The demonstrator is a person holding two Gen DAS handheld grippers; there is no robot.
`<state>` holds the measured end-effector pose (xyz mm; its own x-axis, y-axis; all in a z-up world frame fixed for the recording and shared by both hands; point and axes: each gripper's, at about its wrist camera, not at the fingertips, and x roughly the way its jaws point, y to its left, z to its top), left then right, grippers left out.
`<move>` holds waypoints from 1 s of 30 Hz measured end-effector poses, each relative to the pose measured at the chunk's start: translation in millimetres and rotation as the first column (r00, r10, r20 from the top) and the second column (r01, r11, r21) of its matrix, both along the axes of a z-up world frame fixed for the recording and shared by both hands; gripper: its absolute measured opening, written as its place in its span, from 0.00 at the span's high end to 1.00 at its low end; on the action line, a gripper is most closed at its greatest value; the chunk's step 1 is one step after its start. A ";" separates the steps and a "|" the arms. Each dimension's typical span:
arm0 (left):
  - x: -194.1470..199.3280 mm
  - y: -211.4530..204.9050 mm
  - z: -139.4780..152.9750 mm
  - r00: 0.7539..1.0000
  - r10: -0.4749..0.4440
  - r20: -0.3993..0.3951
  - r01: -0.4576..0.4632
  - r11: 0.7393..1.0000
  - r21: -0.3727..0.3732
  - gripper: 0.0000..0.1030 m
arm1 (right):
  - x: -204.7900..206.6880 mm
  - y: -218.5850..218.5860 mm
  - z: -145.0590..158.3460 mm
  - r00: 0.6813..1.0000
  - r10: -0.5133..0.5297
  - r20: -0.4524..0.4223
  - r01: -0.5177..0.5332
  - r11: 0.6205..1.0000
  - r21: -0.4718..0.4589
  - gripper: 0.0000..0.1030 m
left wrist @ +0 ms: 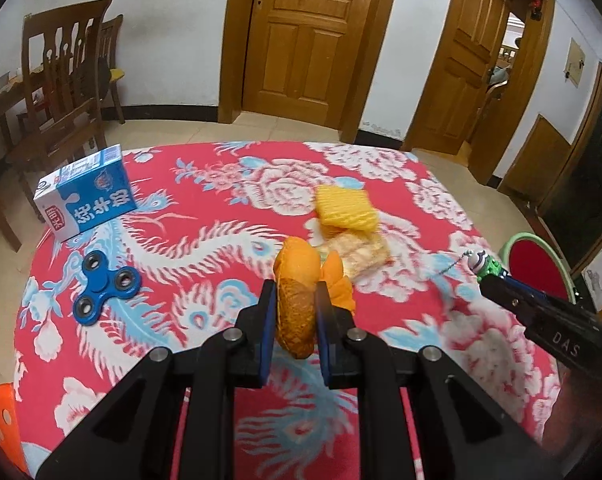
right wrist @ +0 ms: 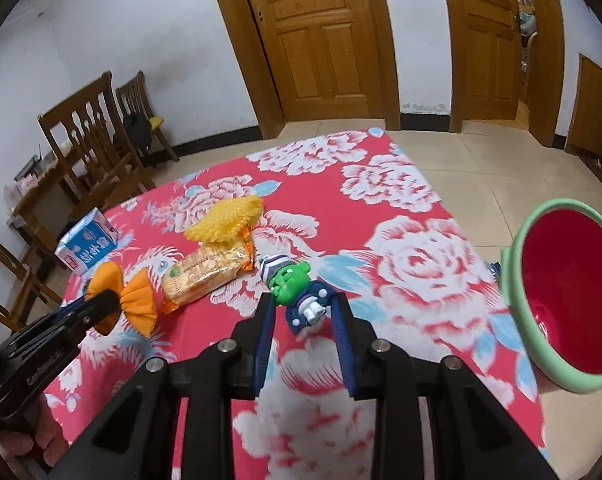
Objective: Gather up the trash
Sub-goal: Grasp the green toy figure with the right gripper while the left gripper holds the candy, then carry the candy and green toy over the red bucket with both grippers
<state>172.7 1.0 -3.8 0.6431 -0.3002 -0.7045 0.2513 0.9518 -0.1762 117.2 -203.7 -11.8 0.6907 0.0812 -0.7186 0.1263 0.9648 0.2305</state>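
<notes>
My left gripper [left wrist: 295, 292] is shut on an orange candy-shaped wrapper [left wrist: 295, 280], held just above the red floral tablecloth [left wrist: 229, 160]; it also shows in the right wrist view [right wrist: 137, 300]. My right gripper [right wrist: 303, 304] is around a green-faced toy figure [right wrist: 297, 292] with a blue body; its jaws stand close on both sides, with a small gap on the right. The figure also shows in the left wrist view [left wrist: 487, 266]. A yellow foam net [right wrist: 225, 220] and a clear snack packet [right wrist: 209, 270] lie between the grippers. A red bin with a green rim [right wrist: 561, 296] stands right of the table.
A blue and white milk carton [left wrist: 87, 192] stands at the table's far left. A blue fidget spinner [left wrist: 103, 284] lies near it. Wooden chairs [left wrist: 65, 80] stand beyond the left edge. An orange object [left wrist: 3, 420] is at the near left corner.
</notes>
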 end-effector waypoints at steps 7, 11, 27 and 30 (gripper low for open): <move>-15.7 -30.3 14.2 0.998 -0.061 -0.009 0.061 0.997 -0.038 0.83 | -31.9 -25.4 16.4 0.999 -0.035 0.035 0.034 0.999 0.032 0.70; -22.1 -52.8 21.2 0.995 -0.099 -0.013 0.098 0.994 -0.049 0.83 | -48.4 -45.8 25.4 0.996 -0.067 0.056 0.065 0.997 0.041 0.70; -30.7 -162.6 45.7 0.960 -0.281 0.001 0.280 0.959 -0.041 0.83 | -96.9 -142.6 36.3 0.964 -0.240 0.112 0.233 0.970 0.065 0.69; -30.8 -183.8 47.1 0.949 -0.316 0.003 0.315 0.948 -0.035 0.83 | -103.9 -160.6 34.6 0.954 -0.277 0.113 0.270 0.960 0.068 0.69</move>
<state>141.9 -182.8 43.3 0.5096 -0.5113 -0.6920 0.5372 0.8173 -0.2082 13.3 -364.3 22.8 0.7726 -0.0884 -0.6287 0.3520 0.8838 0.3082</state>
